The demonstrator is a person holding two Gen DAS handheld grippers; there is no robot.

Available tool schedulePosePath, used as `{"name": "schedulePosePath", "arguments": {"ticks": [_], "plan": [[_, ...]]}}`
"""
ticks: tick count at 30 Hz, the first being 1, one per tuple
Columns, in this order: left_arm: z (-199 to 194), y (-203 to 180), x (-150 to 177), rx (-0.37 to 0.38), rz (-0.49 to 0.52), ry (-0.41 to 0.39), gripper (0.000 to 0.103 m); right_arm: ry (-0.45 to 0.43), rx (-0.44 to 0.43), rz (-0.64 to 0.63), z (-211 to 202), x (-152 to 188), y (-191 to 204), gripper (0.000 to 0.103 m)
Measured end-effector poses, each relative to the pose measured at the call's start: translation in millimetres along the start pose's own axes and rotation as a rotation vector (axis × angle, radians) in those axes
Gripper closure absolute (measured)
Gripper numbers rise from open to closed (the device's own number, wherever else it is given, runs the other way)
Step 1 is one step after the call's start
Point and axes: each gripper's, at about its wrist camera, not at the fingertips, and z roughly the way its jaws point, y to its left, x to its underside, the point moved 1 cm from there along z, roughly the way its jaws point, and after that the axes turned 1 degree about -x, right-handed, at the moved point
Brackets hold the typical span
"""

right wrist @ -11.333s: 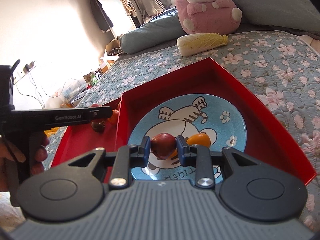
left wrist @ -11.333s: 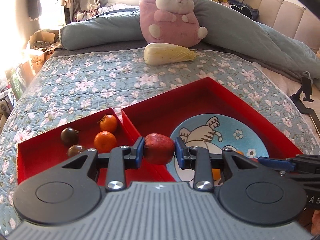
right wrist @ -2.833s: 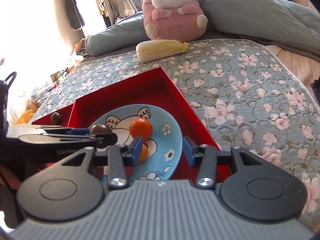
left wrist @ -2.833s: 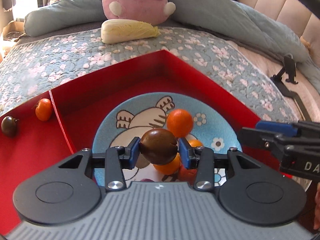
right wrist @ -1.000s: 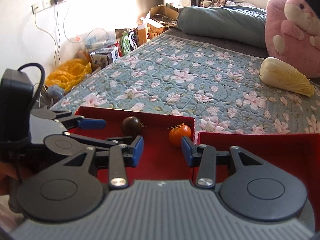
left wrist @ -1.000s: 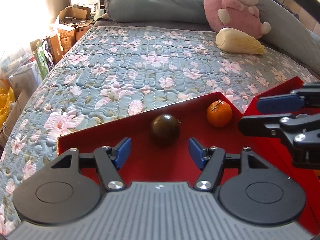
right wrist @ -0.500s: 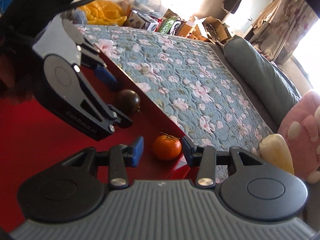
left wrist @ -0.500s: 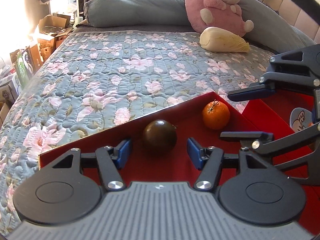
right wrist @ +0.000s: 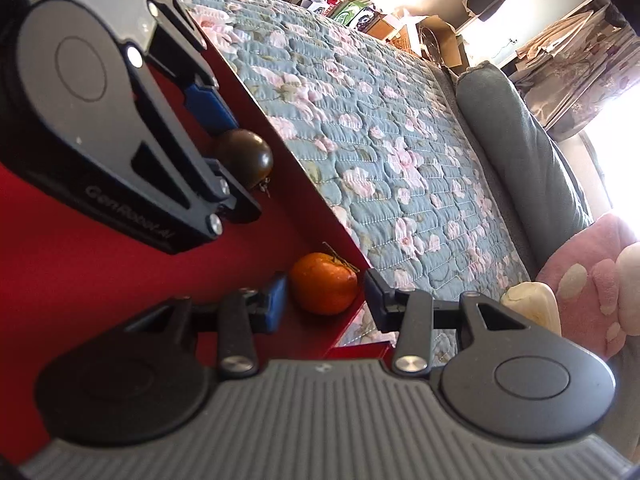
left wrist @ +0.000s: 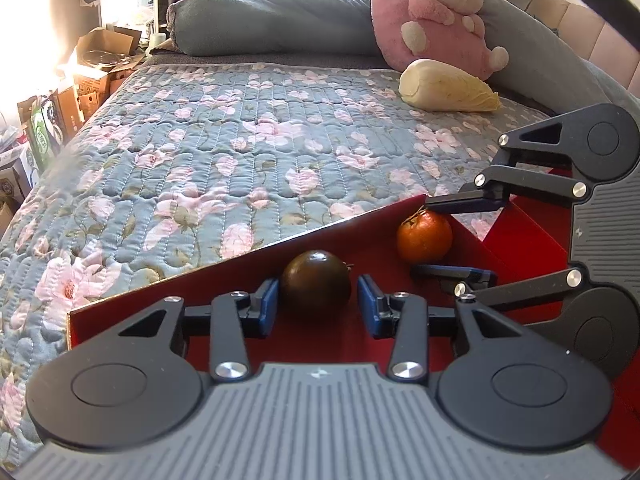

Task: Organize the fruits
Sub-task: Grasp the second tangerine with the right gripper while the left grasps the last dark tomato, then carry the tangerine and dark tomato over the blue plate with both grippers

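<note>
Closest to me, my left gripper (left wrist: 315,304) has just been closing its jaws around the dark plum (left wrist: 316,282). Its left pad touches the fruit's side, while a thin gap shows at the right pad (left wrist: 370,307), so I read it as nearly clamped, not yet gripping. A second ago those jaws stood wide with the plum ahead of them.

Just beyond, my right gripper (right wrist: 325,300) has rolled onto its side and its jaws have been narrowing on the tangerine (right wrist: 323,282). The left pad sits against it; the right pad stands slightly off, so that fruit is bracketed but not pinched either.

Both fruits rest on the floor of the red tray (left wrist: 224,280), against its far wall, the tangerine in the corner.

Behind lie the floral quilt (left wrist: 248,152), a cabbage (left wrist: 446,87) and a pink plush rabbit (left wrist: 436,16).

I judge these the last two fruits here; both picks look imminent.
</note>
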Motion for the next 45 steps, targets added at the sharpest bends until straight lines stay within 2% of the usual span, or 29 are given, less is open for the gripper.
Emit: {"name": "schedulePosePath", "arguments": {"ticks": [8,17,27,37,45], "plan": [[-3.9,0.9,-0.8,0.007,-0.016,-0.004,0.061,-0.046,0.013,0.061,-15.5,1.1,-1.4,0.064],[-20.2,-8.5,-0.6,-0.011,0.002,-0.009,0.061,-0.101,0.003,0.148,-65.0,7.8,4.7,0.064],[-56.1,-31.9,-3.4,-0.053,0.01,-0.027,0.061,-0.153,0.005,0.219,-122.5,31.7,18.4,0.064],[-88.1,-76.2,-4.9,-0.073,0.059,-0.052,0.061,-0.211,0.039,0.317,-186.3,71.1,18.8,0.064],[-101.4,-113.8,-7.0,-0.032,0.075,-0.072,0.061,-0.182,0.105,0.424,-221.0,124.6,7.7,0.064]]}}
